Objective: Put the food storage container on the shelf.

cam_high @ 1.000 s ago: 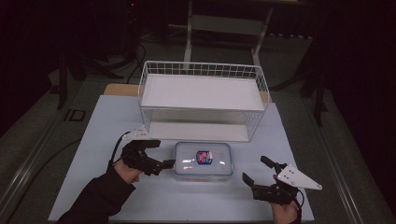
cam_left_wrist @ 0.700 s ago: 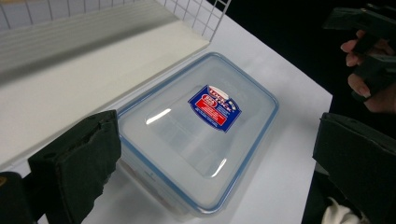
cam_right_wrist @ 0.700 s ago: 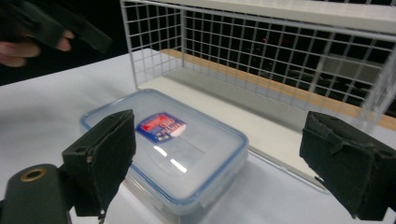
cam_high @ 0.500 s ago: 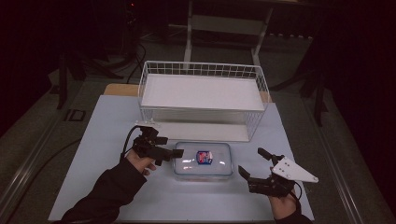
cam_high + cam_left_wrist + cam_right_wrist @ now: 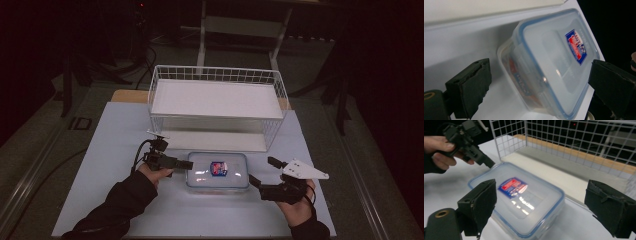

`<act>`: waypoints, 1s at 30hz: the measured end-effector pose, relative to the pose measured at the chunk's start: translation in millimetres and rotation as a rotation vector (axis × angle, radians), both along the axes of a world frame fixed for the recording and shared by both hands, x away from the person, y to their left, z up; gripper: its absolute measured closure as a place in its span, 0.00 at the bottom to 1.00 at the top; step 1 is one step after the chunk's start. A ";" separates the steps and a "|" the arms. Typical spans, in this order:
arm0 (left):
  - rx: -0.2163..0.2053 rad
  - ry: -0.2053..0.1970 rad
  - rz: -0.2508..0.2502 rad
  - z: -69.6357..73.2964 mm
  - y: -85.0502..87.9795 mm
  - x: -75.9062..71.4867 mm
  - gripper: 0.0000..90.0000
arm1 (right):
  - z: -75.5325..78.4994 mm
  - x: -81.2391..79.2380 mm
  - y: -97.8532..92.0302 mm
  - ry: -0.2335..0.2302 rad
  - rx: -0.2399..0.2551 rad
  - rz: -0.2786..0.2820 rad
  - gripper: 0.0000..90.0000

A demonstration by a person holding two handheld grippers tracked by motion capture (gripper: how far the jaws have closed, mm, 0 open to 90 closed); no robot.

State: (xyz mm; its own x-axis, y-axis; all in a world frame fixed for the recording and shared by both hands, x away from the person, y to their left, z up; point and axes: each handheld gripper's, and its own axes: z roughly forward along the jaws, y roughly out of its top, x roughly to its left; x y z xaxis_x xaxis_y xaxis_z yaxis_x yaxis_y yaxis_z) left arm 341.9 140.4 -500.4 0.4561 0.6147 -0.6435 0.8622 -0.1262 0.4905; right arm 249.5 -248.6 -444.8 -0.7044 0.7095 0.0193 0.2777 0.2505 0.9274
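Lidded plastic box (image 5: 217,171) seen flat on bench (image 5: 115,135), between left tool (image 5: 186,165) and right tool (image 5: 261,176). Both tools held spread apart, nothing clamped. Box judged rigid, light, lid slick; short end walls under rim best gripped.

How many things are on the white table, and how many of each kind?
Clear plastic box with a blue-edged lid: 1
White wire basket: 1
Hand-held grippers: 2, the left hand-held gripper and the right hand-held gripper, both open beside the box
Total: 4
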 end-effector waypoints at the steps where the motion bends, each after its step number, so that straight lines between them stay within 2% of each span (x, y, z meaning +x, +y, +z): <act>1: -0.010 0.018 0.004 -2.4 0.5 0.7 0.07 | -0.9 -0.1 1.5 0.000 -0.003 0.004 0.12; 4: -0.043 0.060 0.010 -9.7 2.1 2.2 0.14 | -3.7 -1.1 4.6 0.013 -0.006 0.020 0.12; 6: -0.073 0.093 -0.007 -15.0 1.8 2.9 0.17 | -5.4 -0.3 5.6 0.038 -0.015 0.037 0.13; 10: -0.085 0.137 -0.013 -24.2 0.2 3.4 0.25 | -10.2 1.2 5.6 0.091 -0.026 0.055 0.17; 12: -0.099 0.154 -0.010 -26.7 1.5 4.2 0.34 | -12.1 1.1 5.0 0.103 -0.028 0.055 0.18; 15: -0.152 0.174 -0.023 -29.7 4.3 5.5 0.43 | -13.6 1.4 4.3 0.116 -0.029 0.052 0.20; 17: -0.173 0.179 -0.041 -29.2 4.4 5.5 0.50 | -14.7 2.5 4.1 0.130 -0.034 0.052 0.22; 18: -0.168 0.178 -0.046 -28.3 3.8 5.4 0.54 | -15.1 3.0 4.0 0.131 -0.036 0.049 0.22; 24: -0.144 0.173 -0.066 -25.7 2.5 6.5 0.54 | -15.5 5.8 4.3 0.130 -0.043 0.055 0.25; 26: -0.146 0.163 -0.077 -25.1 2.8 6.0 0.55 | -17.9 7.9 3.3 0.146 -0.039 0.059 0.25; 30: -0.143 0.149 -0.088 -21.6 4.4 2.0 0.58 | -24.8 13.9 1.2 0.207 -0.018 0.058 0.23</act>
State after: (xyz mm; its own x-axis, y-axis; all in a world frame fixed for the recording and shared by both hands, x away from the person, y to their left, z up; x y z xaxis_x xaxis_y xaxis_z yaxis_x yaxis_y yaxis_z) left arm 343.9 144.9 -522.0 0.3972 0.4745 -0.7856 0.9153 -0.1420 0.3770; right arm 263.4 -247.4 -469.6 -0.7267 0.6691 0.1555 0.4466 0.2881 0.8471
